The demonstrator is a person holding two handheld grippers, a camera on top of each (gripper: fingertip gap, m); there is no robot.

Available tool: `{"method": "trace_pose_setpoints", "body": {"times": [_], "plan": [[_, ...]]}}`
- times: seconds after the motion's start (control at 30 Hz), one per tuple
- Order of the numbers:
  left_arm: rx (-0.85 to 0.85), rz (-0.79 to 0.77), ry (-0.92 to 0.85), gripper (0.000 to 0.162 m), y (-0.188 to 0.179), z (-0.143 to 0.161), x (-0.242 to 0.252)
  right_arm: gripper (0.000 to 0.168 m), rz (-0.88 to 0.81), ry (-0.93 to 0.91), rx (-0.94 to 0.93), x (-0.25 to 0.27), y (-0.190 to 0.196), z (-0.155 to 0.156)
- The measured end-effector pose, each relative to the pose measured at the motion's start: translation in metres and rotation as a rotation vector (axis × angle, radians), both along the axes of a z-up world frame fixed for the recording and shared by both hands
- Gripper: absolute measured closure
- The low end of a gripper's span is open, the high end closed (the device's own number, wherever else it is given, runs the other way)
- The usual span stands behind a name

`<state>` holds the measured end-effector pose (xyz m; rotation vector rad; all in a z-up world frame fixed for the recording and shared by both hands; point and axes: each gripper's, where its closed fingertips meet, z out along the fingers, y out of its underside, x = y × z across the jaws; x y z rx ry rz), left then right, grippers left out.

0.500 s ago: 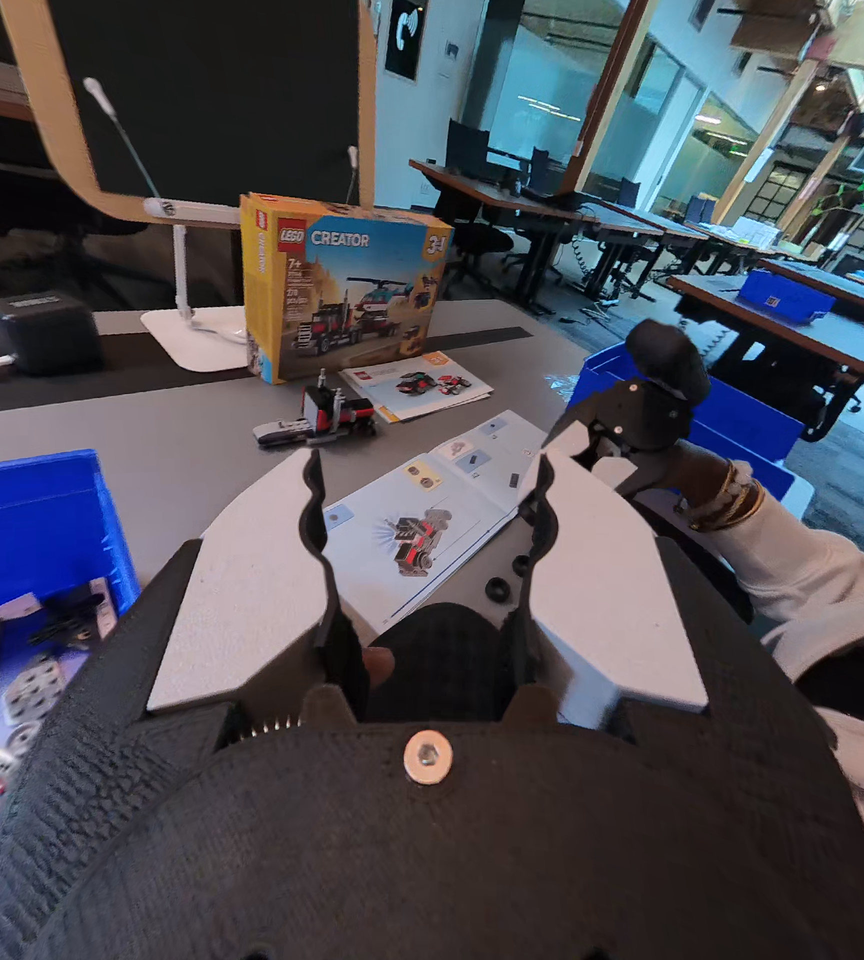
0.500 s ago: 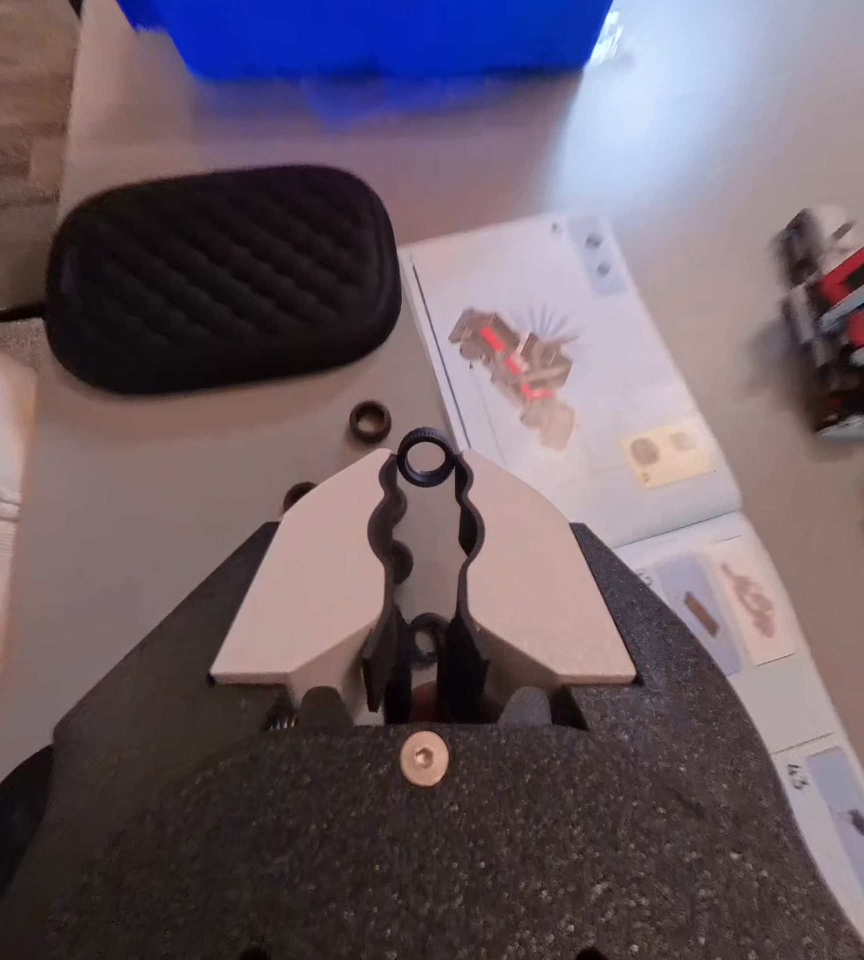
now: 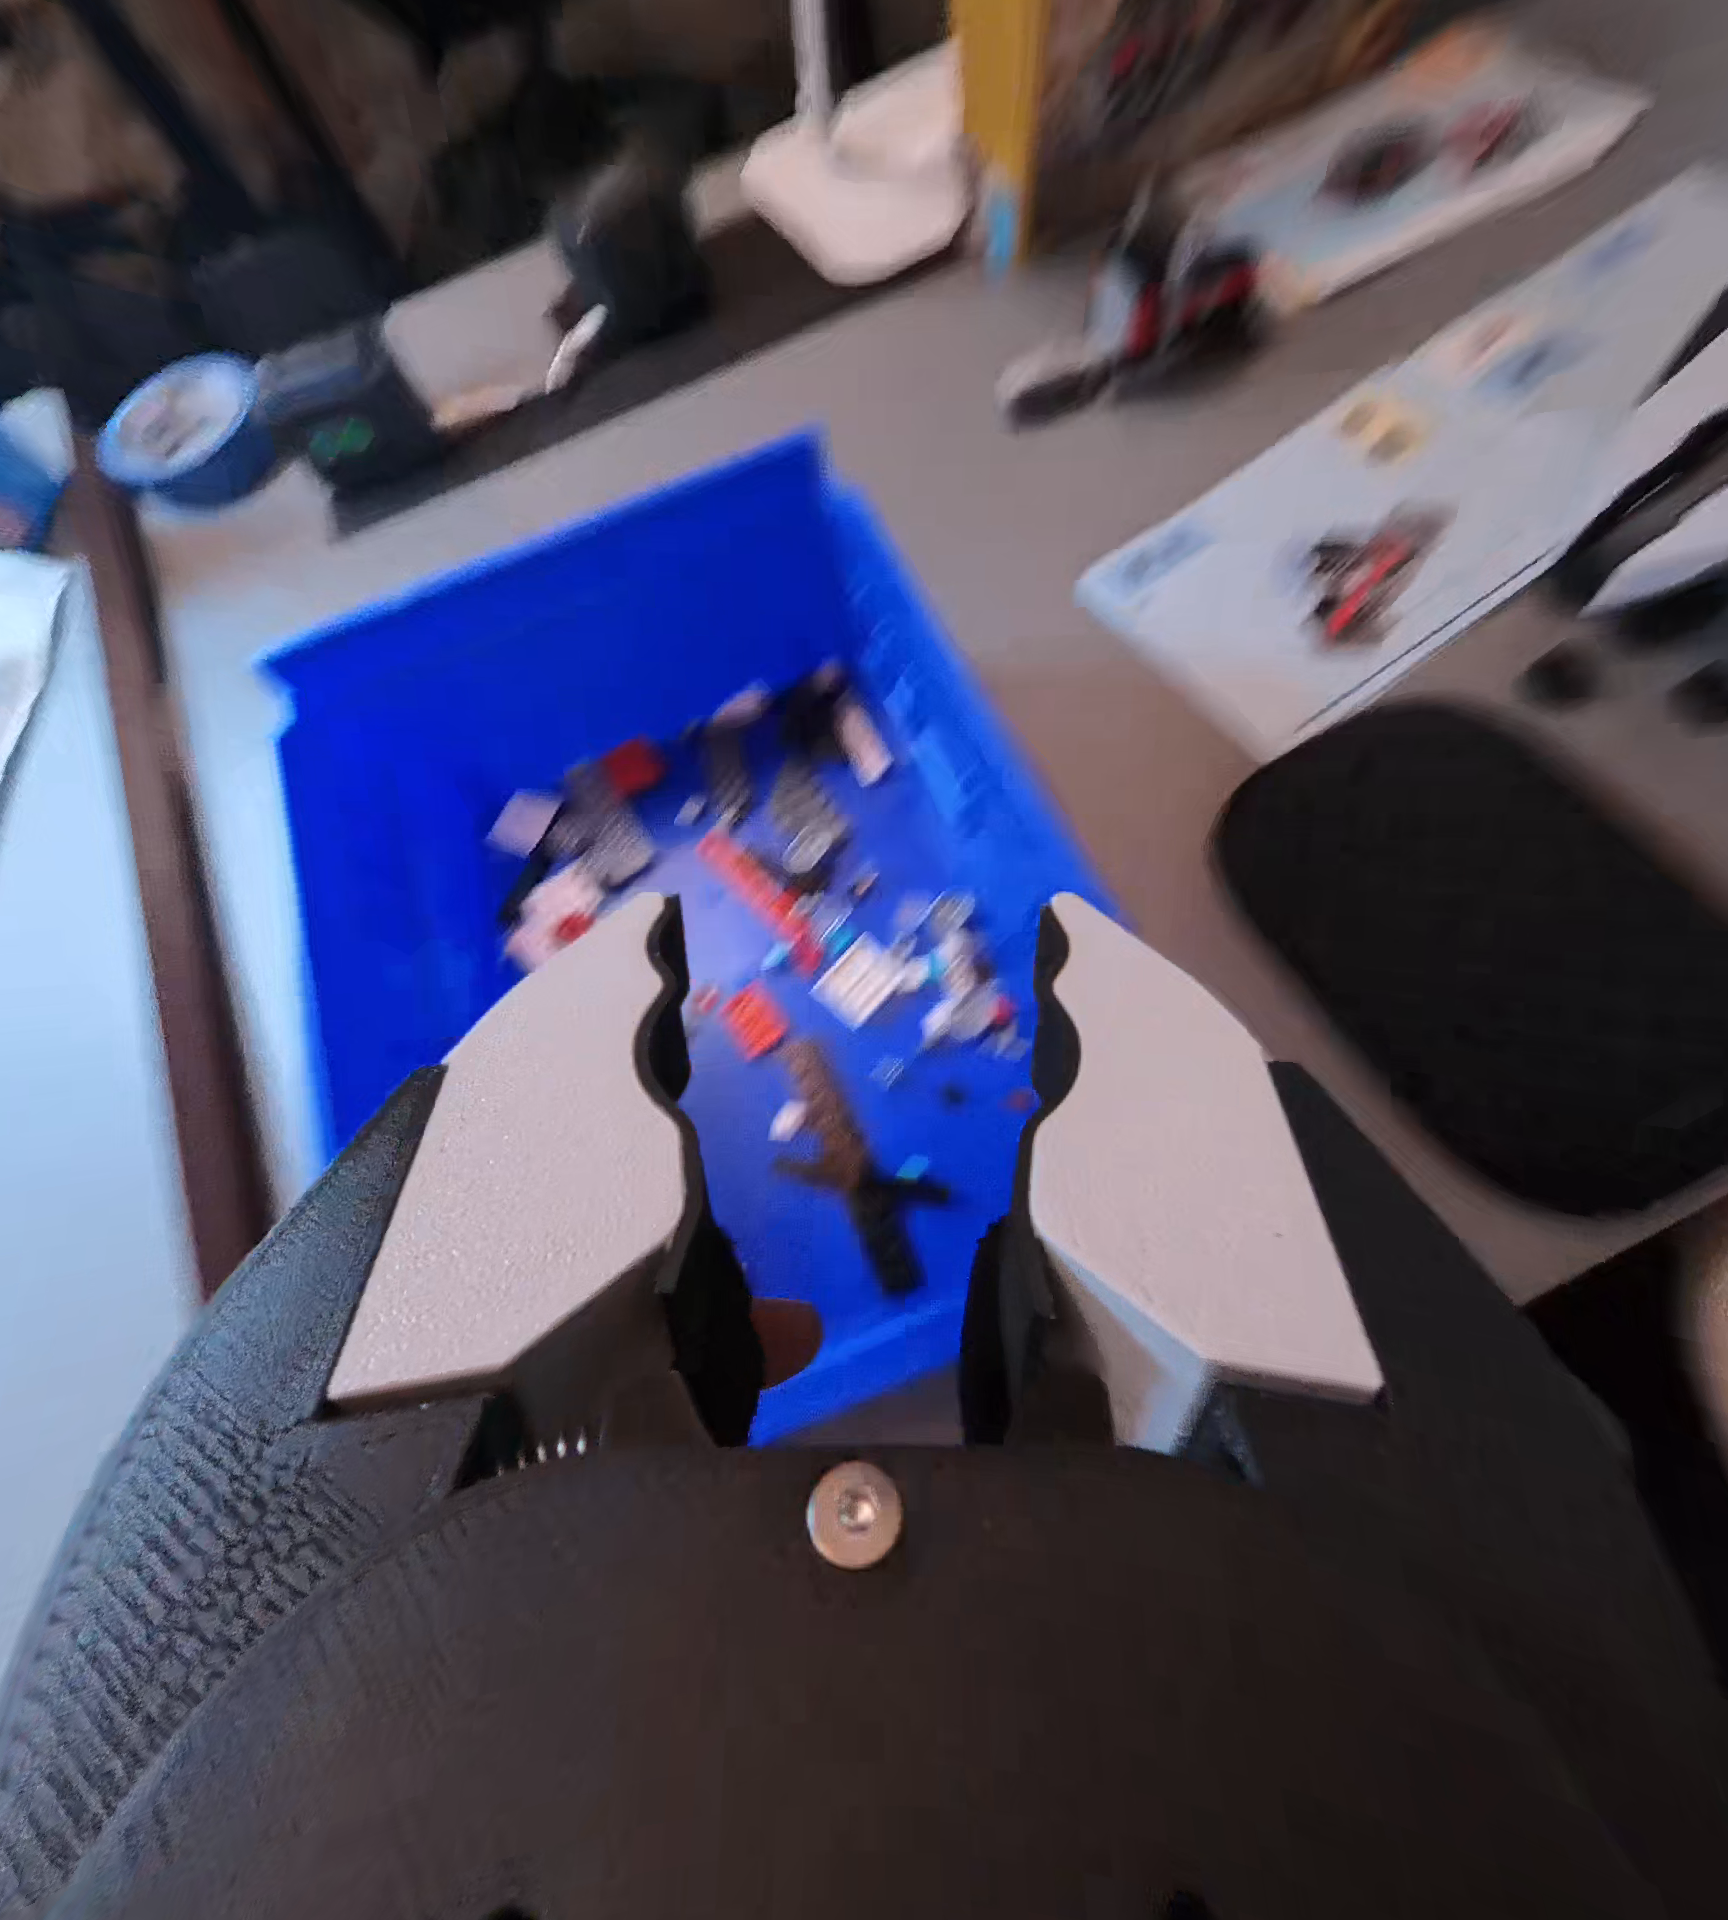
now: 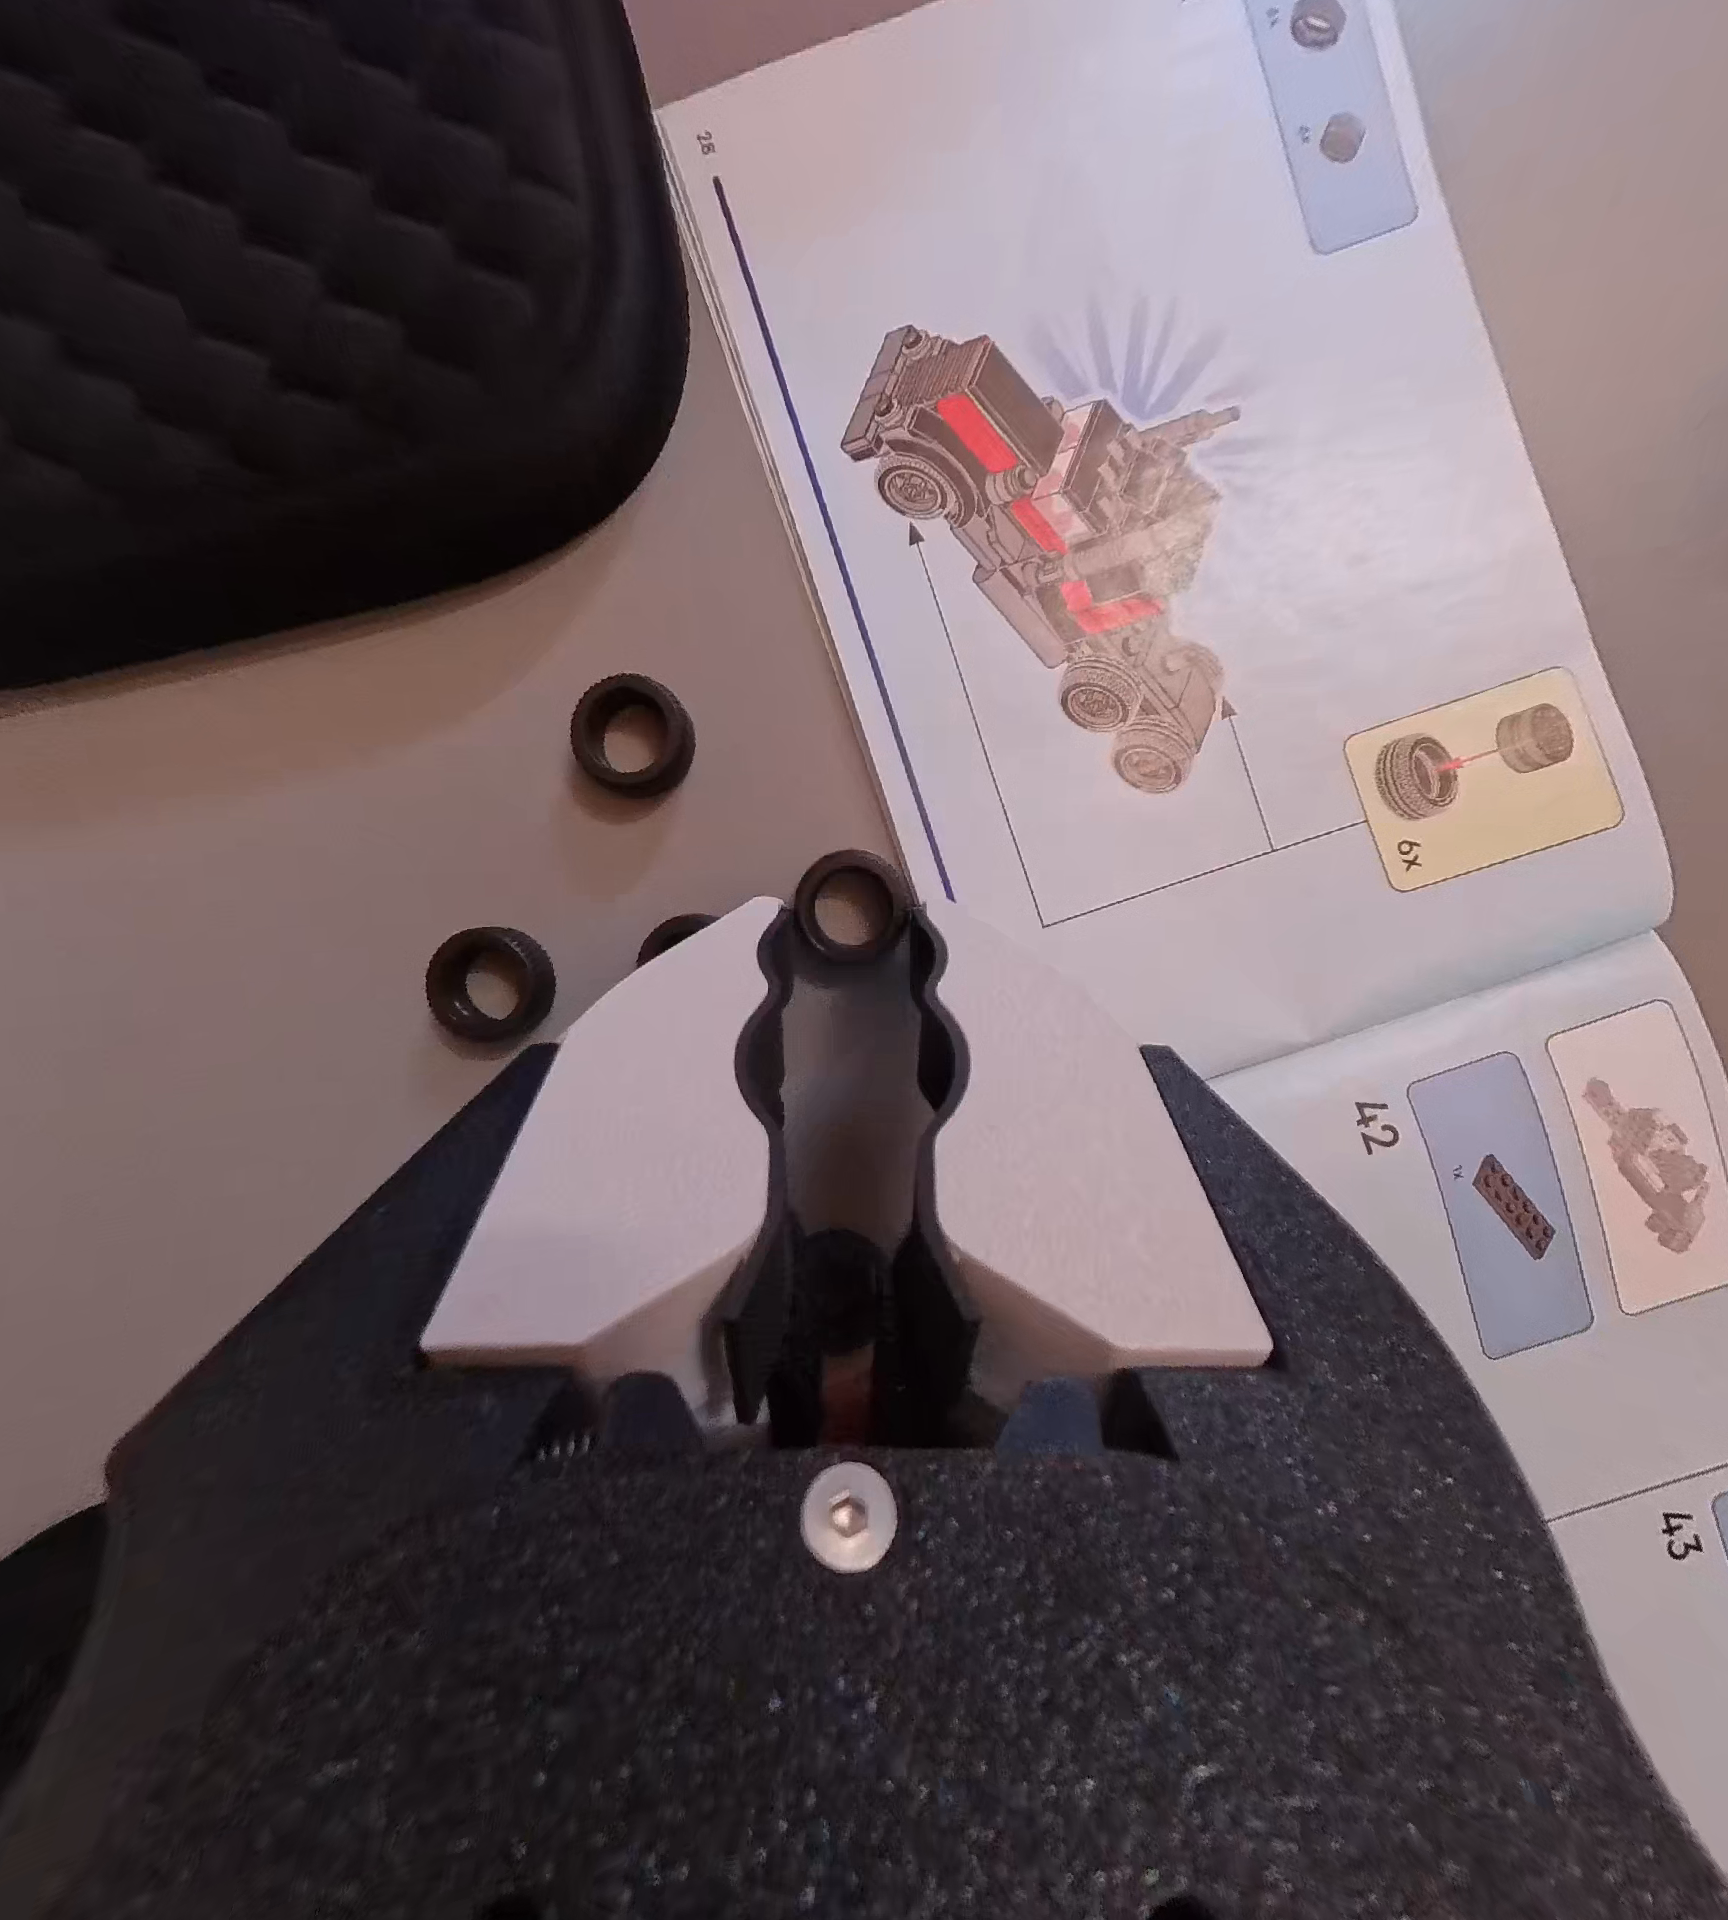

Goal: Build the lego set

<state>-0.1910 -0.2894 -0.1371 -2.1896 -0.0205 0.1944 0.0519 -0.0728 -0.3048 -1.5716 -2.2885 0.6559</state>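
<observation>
In the left wrist view, which was smeared by motion blur, the left gripper (image 3: 855,914) hung over the blue bin (image 3: 548,644) with its fingers spread wide and nothing between them. Loose bricks (image 3: 787,914) in red, white, grey and black lay scattered on the bin floor, too blurred to tell apart. Beyond the bin, on the grey table (image 3: 943,416), stood the part-built truck (image 3: 1140,312) near the set's box (image 3: 1068,114), with the open instruction booklet (image 3: 1359,499) to the right and a black padded case (image 3: 1494,956) just beside the bin. In the right wrist view, the right gripper (image 4: 847,920) was narrowed onto a small black tyre (image 4: 847,914), pinched at the very tips of its fingers, just off the booklet's lower edge. Two more tyres (image 4: 629,736) lay loose on the table close by, between the padded case and the gripper, and a further one peeked out, mostly hidden, behind the left finger. The open page showed the truck with a tyre-and-hub drawing beside it. The step in hand was most likely the wheel stage: one tyre was held ready, and the empty left gripper seemed placed to fish a hub out of the bin. That next move would call for picking one small piece cleanly from the clutter, then lining its axis up with the tyre's hole and pressing it in without the tip-held tyre twisting or slipping loose.
</observation>
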Motion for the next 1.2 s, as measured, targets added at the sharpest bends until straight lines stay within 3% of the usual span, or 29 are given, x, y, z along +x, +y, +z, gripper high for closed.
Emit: {"method": "trace_pose_setpoints", "body": {"times": [0.17,0.33,0.47,0.8,1.2], "plan": [[-0.268,0.173,0.057,0.101,-0.059,-0.04,-0.056,0.137,-0.018,0.01,-0.021,-0.001,0.0,0.003],[-0.338,0.127,0.007,0.115,-0.072,-0.068,-0.051,0.136,-0.064,0.083,-0.061,0.001,0.003,0.017],[-0.483,0.147,0.016,0.115,-0.086,-0.094,-0.057,0.137,-0.116,0.158,-0.073,0.005,0.01,0.031],[-0.611,0.285,-0.045,0.141,-0.079,-0.13,-0.081,0.138,-0.167,0.22,-0.014,0.007,0.022,0.045],[-0.774,0.387,-0.167,0.141,-0.09,-0.164,-0.087,0.14,-0.182,0.227,-0.004,0.006,0.029,0.045]]}}
